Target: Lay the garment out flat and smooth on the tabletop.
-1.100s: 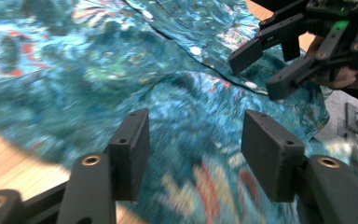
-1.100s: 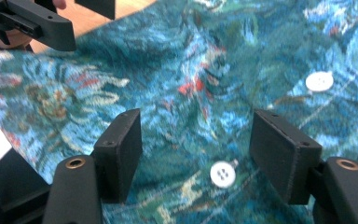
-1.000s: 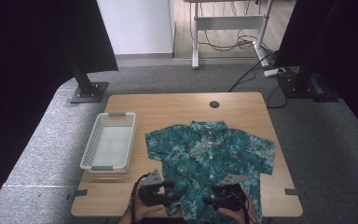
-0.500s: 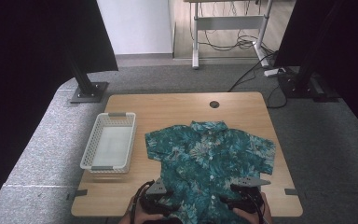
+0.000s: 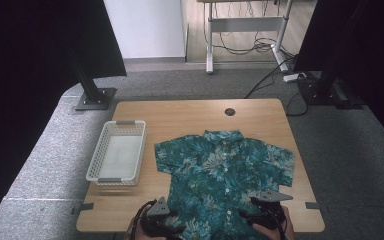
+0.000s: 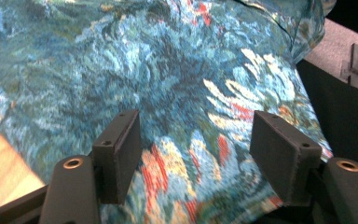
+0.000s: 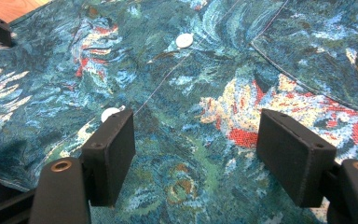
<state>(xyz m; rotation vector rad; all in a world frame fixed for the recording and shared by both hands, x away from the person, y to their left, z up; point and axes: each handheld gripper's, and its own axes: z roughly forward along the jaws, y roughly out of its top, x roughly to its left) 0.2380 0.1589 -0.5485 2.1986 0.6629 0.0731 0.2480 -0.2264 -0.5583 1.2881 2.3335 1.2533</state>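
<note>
A teal short-sleeved shirt [image 5: 220,172] with a leaf print lies spread flat, buttoned side up, collar toward the far side of the wooden table [image 5: 190,112]. Its hem reaches the near edge. My left gripper [image 5: 172,229] sits at the hem's left corner, open over the cloth [image 6: 177,84], jaws wide apart with fabric beneath them. My right gripper [image 5: 242,216] hovers at the hem's right part, open above the button placket [image 7: 182,79]; a white button [image 7: 185,40] lies ahead of its jaws and another button [image 7: 109,113] sits beside the left jaw.
A white mesh basket [image 5: 116,157], with nothing in it, stands left of the shirt. A round cable hole [image 5: 229,111] is near the table's far edge. Grey carpet surrounds the table; a dark stand base [image 5: 96,98] sits beyond the far left corner.
Both grippers have drawn apart along the hem, the left a little leftward and the right rightward. The shirt's lower part looks flatter now.
</note>
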